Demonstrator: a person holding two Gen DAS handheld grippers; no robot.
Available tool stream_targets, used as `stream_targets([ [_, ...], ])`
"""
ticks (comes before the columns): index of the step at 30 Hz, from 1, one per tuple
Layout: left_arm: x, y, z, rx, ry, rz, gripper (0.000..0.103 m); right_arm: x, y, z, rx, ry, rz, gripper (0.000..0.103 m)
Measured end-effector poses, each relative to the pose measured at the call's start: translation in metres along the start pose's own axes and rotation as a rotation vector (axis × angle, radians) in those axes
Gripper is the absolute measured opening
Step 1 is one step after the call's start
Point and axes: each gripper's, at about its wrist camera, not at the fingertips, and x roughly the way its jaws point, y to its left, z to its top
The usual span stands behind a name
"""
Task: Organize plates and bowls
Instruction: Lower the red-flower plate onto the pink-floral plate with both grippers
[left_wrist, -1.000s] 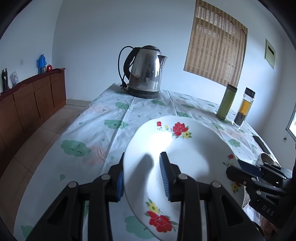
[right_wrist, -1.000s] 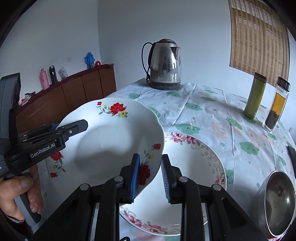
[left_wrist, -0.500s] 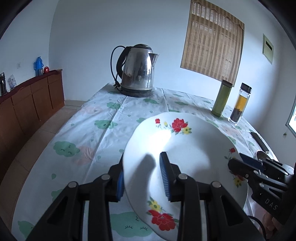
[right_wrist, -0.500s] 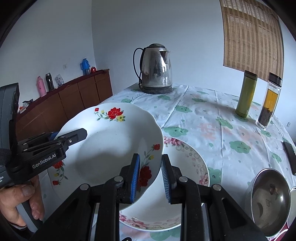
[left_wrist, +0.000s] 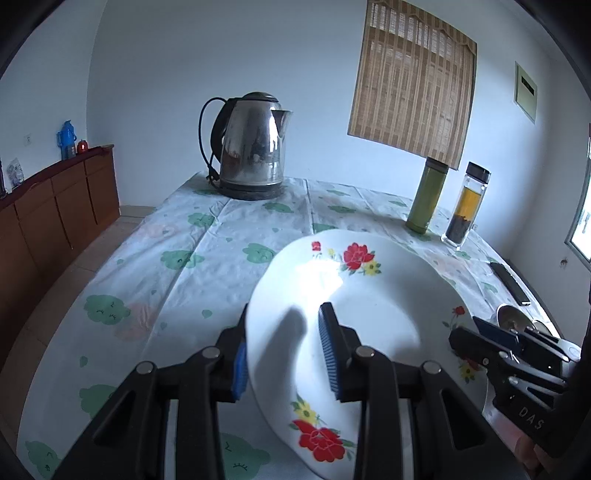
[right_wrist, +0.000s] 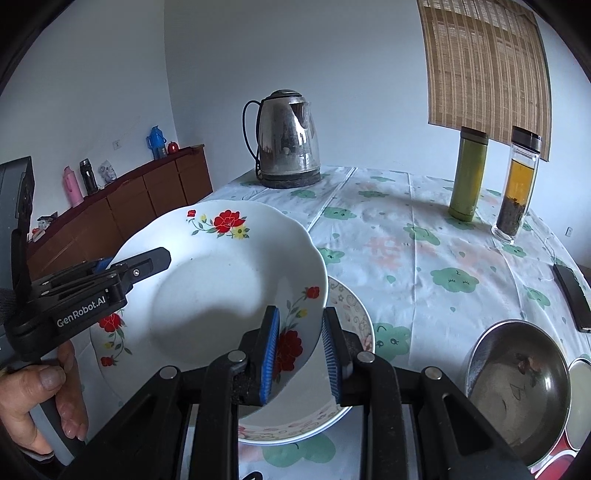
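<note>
A white deep plate with red flowers (left_wrist: 369, 314) (right_wrist: 221, 295) hangs above the table, tilted, gripped at both sides. My left gripper (left_wrist: 284, 350) is shut on its left rim, one pad inside the bowl and one outside. My right gripper (right_wrist: 300, 343) is shut on the opposite rim by a red flower. Each gripper shows in the other's view: the right gripper (left_wrist: 476, 332) and the left gripper (right_wrist: 147, 262). Under the held plate a pink-patterned plate (right_wrist: 351, 314) lies on the tablecloth, partly covered. A steel bowl (right_wrist: 517, 387) sits at the near right.
A steel kettle (right_wrist: 284, 140) stands at the table's far end. A green flask (right_wrist: 469, 173) and a glass tea bottle (right_wrist: 517, 184) stand at the far right, with a dark flat device (right_wrist: 572, 295) by the right edge. A wooden sideboard (right_wrist: 110, 206) runs along the left wall.
Both grippers have carried the flowered plate to the right; the kettle and the patterned plate beneath have slid left in both views. Both grips are unchanged.
</note>
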Motion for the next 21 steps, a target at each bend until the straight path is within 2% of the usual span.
stream_targets([
  [11,0.011,-0.021,0.001,0.010,0.009,-0.030,0.032,-0.003,-0.022,-0.001,0.033,-0.001,-0.044,0.025],
  [21,0.019,-0.025,-0.001,0.014,0.012,-0.040,0.032,0.000,-0.024,-0.003,0.031,0.015,-0.069,0.025],
])
